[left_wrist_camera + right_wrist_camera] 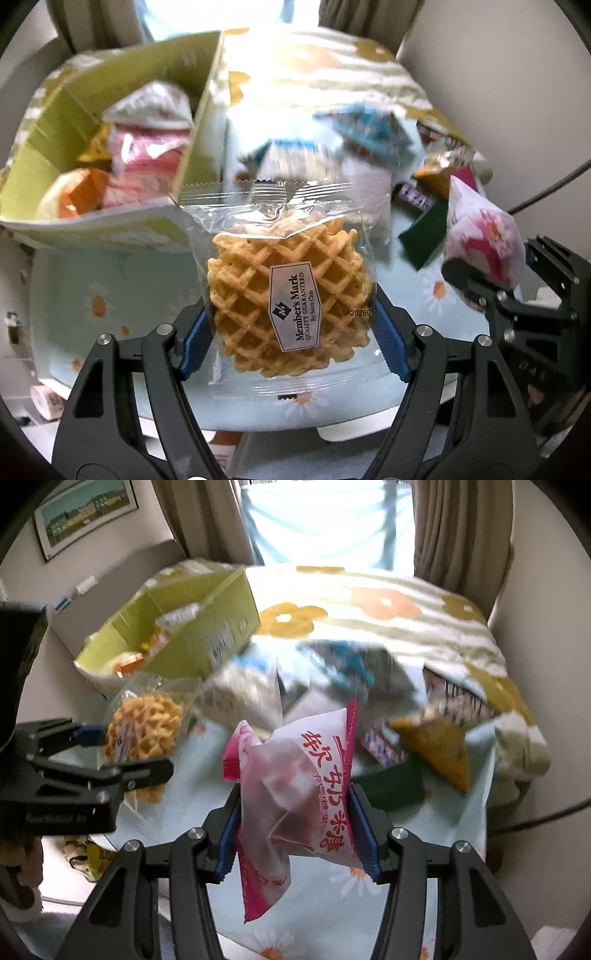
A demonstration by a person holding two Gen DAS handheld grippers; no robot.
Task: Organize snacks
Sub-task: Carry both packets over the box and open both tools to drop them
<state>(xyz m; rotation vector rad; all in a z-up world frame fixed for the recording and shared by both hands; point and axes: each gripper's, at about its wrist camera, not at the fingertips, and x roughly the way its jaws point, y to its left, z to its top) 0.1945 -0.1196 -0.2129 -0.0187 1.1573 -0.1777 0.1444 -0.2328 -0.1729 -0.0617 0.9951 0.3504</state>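
Note:
My left gripper (291,336) is shut on a clear packet holding a waffle biscuit (288,295), lifted above the table. It also shows at the left of the right wrist view (144,731). My right gripper (295,830) is shut on a pink and white candy bag (295,794), also lifted; the bag shows at the right of the left wrist view (484,232). A green cardboard box (92,96) stands at the far left with several snack packets inside; the right wrist view shows it too (192,627).
A pile of loose snack packets (332,679) lies on the daisy-print tablecloth (461,812), among them a blue and white bag (354,129), a yellow packet (439,746) and a dark green one (391,786). A flowered blanket (369,602) and curtains lie behind.

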